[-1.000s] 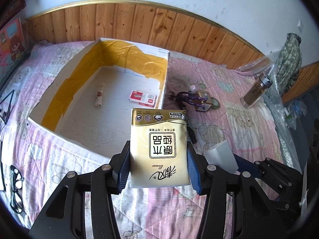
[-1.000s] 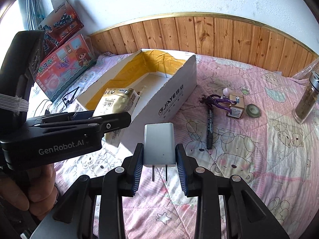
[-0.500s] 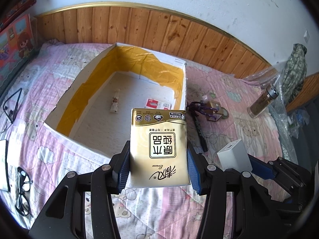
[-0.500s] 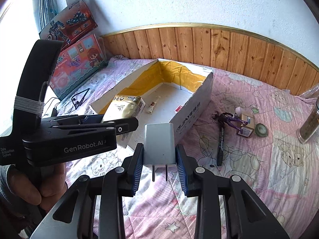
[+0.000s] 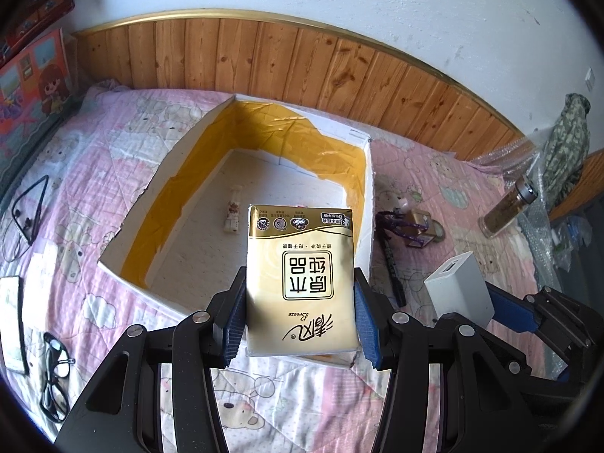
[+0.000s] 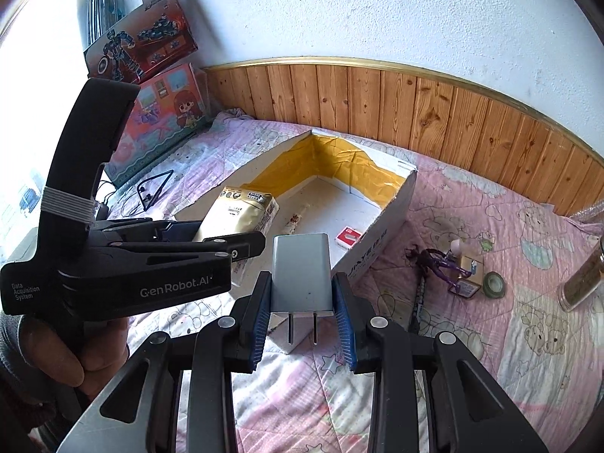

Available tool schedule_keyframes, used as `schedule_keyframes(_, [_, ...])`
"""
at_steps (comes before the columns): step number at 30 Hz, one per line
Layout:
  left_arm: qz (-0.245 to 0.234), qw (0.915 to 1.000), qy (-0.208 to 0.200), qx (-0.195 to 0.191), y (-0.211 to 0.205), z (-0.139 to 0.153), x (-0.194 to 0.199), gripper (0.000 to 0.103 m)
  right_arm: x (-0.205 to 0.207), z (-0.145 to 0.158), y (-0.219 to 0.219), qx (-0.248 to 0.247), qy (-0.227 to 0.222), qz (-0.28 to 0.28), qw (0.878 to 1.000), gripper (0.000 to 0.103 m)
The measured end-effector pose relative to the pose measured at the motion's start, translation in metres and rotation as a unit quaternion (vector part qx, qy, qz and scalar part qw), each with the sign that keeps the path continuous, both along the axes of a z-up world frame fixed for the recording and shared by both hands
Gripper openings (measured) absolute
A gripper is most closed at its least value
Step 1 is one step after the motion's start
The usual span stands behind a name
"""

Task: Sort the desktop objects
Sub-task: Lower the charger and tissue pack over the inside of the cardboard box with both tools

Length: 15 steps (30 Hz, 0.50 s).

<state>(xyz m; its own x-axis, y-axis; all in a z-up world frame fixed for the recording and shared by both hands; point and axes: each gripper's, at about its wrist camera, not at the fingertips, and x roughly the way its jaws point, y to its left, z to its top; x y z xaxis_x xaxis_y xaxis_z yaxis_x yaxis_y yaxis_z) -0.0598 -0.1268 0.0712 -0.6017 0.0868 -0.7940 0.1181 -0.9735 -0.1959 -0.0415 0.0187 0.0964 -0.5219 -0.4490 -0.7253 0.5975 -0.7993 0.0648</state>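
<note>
The box [image 5: 362,173] lay open on the bed, holding a small tube [image 5: 232,219] and a red pack [image 6: 349,236]. The left gripper [image 5: 300,317] clamped a tissue pack [image 5: 300,275] above the box's near wall. The right gripper [image 6: 302,317] clamped a charger [image 6: 301,273], prongs toward the camera, near the box's corner. Step in hand, as judged: carrying both items to the box. The next move called for positioning each over the floor, then releasing.
</note>
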Motion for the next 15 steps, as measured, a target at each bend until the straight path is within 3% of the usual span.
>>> schedule_keyframes(15, [0.017, 0.9995, -0.024, -0.011, -0.027, -0.015, -0.037, 0.053, -0.048, -0.007, -0.029, 0.016, -0.018, 0.017, 1.000, 0.033])
